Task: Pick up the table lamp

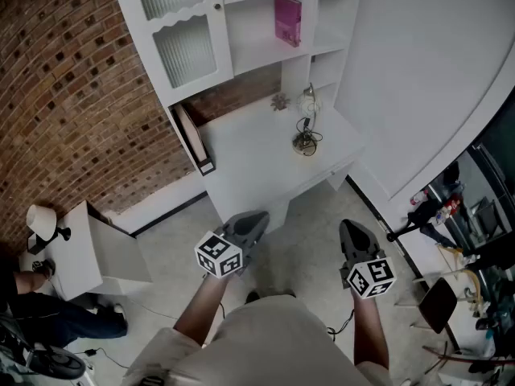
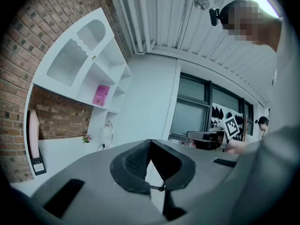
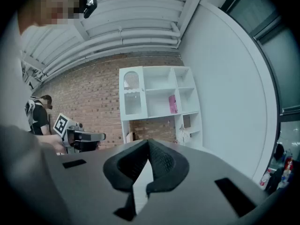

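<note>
Head view: table lamp point(image 1: 306, 123) on the desk point(image 1: 249, 155) is tiny, its base lost in a dark tangle, possibly its cord. The small object point(image 1: 279, 101) behind it is too small to name. Print on the pink item point(image 1: 288, 20) in the shelf unit point(image 1: 249, 22) is unreadable. The person point(image 1: 64, 318) is cut off by the left edge. The clutter point(image 1: 447, 203) at the right edge is cropped and indistinct.

left claw point(image 2: 150, 142): jaws together, empty | table lamp point(image 2: 107, 135): on desk point(image 2: 65, 153), well apart
</note>
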`<state>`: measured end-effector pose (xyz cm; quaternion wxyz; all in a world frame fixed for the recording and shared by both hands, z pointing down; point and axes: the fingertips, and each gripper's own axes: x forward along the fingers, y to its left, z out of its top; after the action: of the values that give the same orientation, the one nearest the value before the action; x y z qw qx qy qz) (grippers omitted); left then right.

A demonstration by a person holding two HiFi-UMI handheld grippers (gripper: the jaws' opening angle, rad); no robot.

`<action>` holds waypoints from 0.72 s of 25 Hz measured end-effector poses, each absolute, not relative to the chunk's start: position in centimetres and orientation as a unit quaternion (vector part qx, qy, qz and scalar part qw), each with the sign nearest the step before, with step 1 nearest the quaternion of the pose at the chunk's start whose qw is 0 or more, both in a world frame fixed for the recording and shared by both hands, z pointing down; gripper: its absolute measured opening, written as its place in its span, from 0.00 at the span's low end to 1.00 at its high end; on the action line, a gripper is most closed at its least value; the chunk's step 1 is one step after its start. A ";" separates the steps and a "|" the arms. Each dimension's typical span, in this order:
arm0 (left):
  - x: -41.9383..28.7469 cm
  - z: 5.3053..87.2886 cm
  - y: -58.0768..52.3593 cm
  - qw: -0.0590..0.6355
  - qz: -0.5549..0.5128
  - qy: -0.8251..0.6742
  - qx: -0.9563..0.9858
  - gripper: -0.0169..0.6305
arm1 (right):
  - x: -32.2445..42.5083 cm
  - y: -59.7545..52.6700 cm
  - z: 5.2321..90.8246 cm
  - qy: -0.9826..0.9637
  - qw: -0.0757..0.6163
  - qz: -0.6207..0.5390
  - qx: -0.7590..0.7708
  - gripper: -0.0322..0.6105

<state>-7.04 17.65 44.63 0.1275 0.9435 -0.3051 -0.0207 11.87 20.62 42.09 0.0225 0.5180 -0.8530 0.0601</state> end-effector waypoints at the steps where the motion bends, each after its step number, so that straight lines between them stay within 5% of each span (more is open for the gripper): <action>1: -7.0 44.6 17.6 0.128 -0.021 -0.305 0.943 0.05 | 11.9 20.6 42.1 -0.853 0.023 0.059 0.518 0.07; 18: -6.1 44.8 17.8 0.133 -0.022 -0.306 0.942 0.05 | 12.1 20.7 42.0 -0.857 0.023 0.050 0.513 0.07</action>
<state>-6.07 17.84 44.81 0.1331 0.9424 -0.3061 -0.0217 12.07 20.67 41.95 0.0227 0.5128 -0.8568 0.0497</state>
